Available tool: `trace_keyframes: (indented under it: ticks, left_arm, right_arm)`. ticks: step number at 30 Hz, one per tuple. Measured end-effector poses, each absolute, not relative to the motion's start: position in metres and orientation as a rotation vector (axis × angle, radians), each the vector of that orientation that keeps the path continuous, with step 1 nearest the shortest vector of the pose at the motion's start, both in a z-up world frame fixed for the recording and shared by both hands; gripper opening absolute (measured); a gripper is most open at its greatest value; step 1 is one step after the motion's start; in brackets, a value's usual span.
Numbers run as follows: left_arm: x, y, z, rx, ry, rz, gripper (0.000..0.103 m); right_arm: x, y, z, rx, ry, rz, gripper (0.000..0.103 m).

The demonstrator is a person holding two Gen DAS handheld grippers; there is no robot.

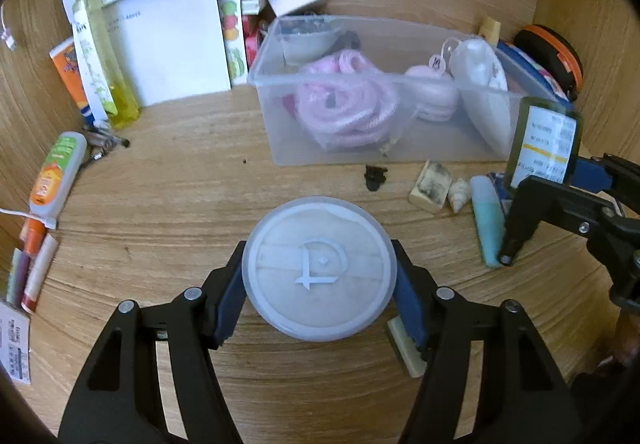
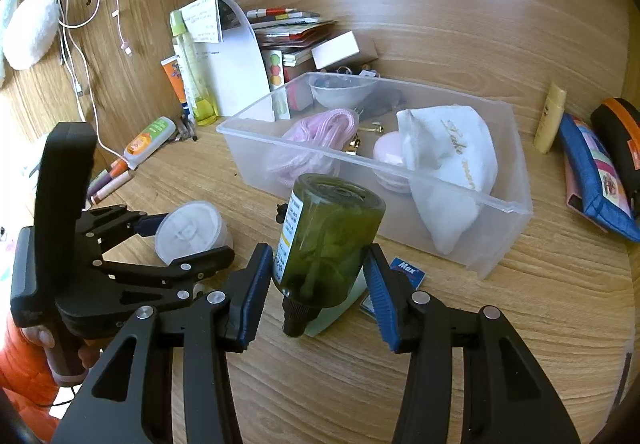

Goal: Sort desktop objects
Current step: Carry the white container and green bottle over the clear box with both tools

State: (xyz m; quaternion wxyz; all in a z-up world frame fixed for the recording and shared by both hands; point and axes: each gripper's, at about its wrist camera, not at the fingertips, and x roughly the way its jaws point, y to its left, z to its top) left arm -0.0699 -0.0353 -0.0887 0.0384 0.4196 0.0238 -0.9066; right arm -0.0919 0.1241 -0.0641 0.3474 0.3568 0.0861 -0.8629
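At the far left of the counter [image 1: 160,183] an orange-and-green tube [image 1: 56,175], some pens [image 1: 30,268] and a tall yellow-green bottle [image 1: 100,55] lie or stand unsorted, so a good share of the tidying looks undone. Moving right, the left hand-held gripper [image 1: 318,276] is clenched on a round frosted container [image 1: 318,270], its blue pads pressed to either side, held in front of the clear plastic bin [image 1: 280,147]. The bin already holds a pink coiled cord [image 1: 348,103], a pink case [image 1: 434,95], a small bowl [image 1: 308,39] and a white cloth pouch [image 2: 452,171], which suggests the sorting is partway along. Further right, the right hand-held gripper [image 2: 320,280] grasps a dark green bottle [image 2: 328,236] upside down, cap toward the camera, just short of the bin's near wall. Beneath it lie a pale green tube [image 1: 486,219] and a blue Max box [image 2: 400,276]; an eraser [image 1: 430,185], a shell [image 1: 459,193] and a black clip [image 1: 375,176] also wait. With both grippers loaded near one opening, crowding each other seems the chief hazard.
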Motion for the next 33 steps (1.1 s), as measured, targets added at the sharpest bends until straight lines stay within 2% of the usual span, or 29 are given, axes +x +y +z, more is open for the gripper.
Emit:
trace_keyframes:
  ticks: [10,33]
  left_arm:
    - [-0.068,-0.036,-0.057,1.16,0.123,-2.839,0.065]
    - [-0.074,-0.056,0.009,0.907,0.266,-2.932,0.065]
  right_arm:
    - [-0.094,0.127,-0.051,0.887,0.222,-2.257,0.038]
    - [-0.095,0.132,-0.003,0.721,0.265,-2.335,0.038]
